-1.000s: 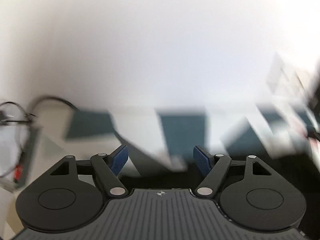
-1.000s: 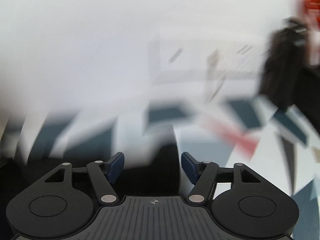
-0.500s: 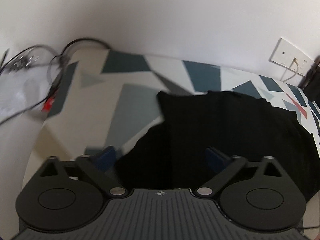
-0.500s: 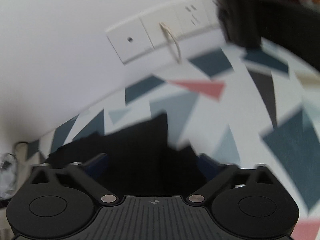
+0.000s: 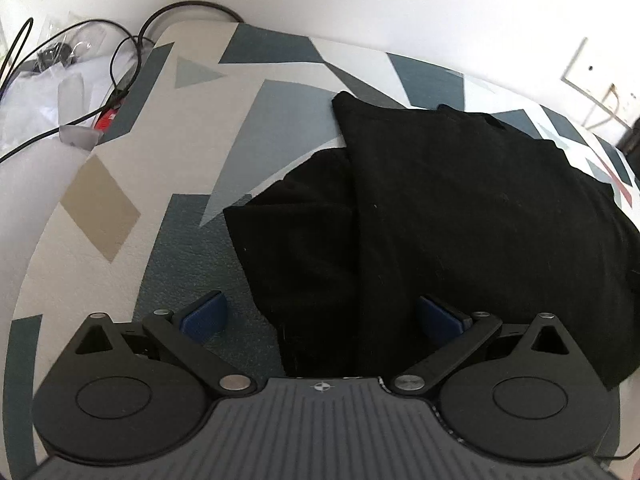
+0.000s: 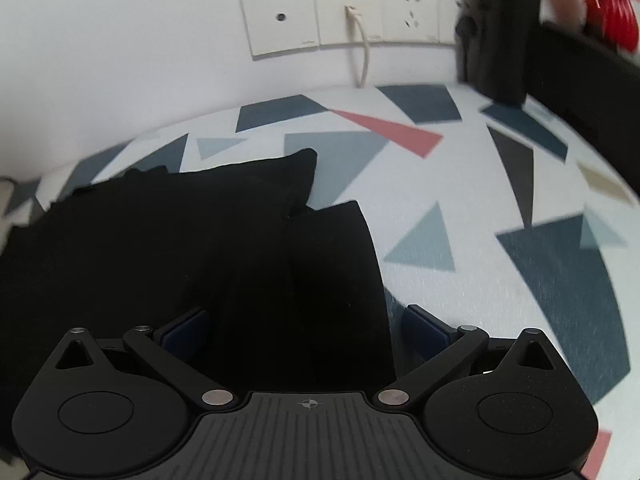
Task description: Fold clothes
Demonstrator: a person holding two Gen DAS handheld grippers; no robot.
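- I am seeing black cables (image 5: 120, 64) and clear plastic wrapping (image 5: 36, 96) lying at the far left, off the edge of the patterned tabletop (image 5: 120, 184).
- My left gripper (image 5: 320, 316) is hanging with its jaws spread wide over the near left edge of the black garment (image 5: 460, 216); nothing is pinched.
- The garment is lying on the tabletop, plain black, its sides folded inward so that one layer overlaps another, with a sleeve flap sticking out at each side.
- My right gripper (image 6: 304, 320) is gaping wide over the garment's right flap, not pressing on it.
- Wall sockets (image 6: 348, 18) with a pale cord (image 6: 362, 56) are sitting behind; a black bottle (image 6: 496, 32) is standing at the far right.
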